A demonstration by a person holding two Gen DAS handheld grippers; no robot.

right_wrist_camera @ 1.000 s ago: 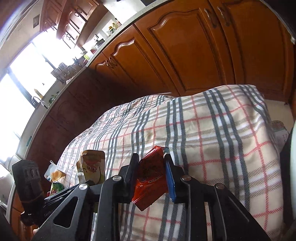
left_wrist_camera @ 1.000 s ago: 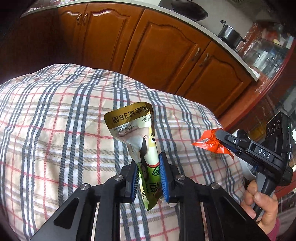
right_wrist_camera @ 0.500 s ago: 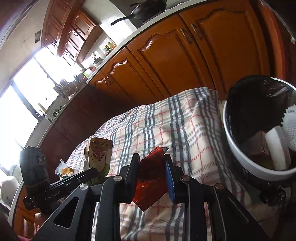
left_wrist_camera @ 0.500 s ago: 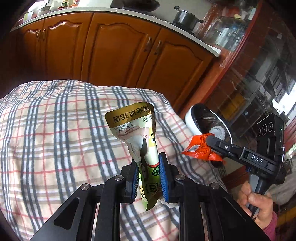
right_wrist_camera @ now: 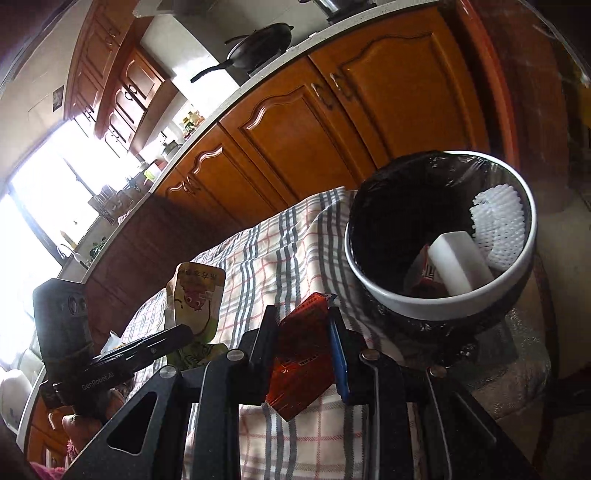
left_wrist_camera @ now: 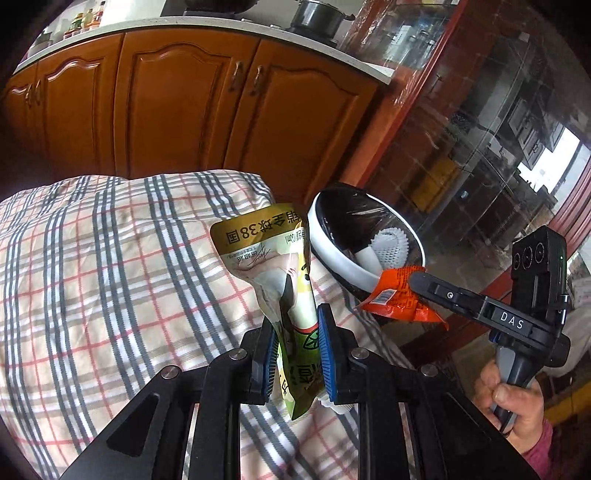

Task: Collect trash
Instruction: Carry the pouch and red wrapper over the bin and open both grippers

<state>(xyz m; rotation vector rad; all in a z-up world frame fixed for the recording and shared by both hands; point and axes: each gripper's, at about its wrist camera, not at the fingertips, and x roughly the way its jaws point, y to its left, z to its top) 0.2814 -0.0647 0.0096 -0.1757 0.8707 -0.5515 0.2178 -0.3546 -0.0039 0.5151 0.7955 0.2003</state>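
Note:
My left gripper (left_wrist_camera: pixel 295 325) is shut on a gold and green drink pouch (left_wrist_camera: pixel 269 251), held upright above the plaid cloth. My right gripper (right_wrist_camera: pixel 303 325) is shut on a crumpled orange-red snack wrapper (right_wrist_camera: pixel 301 358). In the left wrist view the right gripper (left_wrist_camera: pixel 413 280) holds the wrapper (left_wrist_camera: pixel 395 299) at the near rim of the white trash bin (left_wrist_camera: pixel 340 258). The bin (right_wrist_camera: pixel 436 302) has a black liner and holds white foam pieces (right_wrist_camera: pixel 498 225). The pouch and left gripper also show in the right wrist view (right_wrist_camera: pixel 195 291).
A plaid cloth (left_wrist_camera: pixel 110 277) covers the table on the left. Orange wooden cabinets (left_wrist_camera: pixel 184 103) stand behind, with a pot (left_wrist_camera: pixel 317 16) and a pan (right_wrist_camera: pixel 258 44) on the counter. A glass-fronted cabinet (left_wrist_camera: pixel 480 129) stands to the right, beyond the bin.
Both grippers have swung to the right with their trash still held. The bin has come into view and is now close, with the orange wrapper at its rim.

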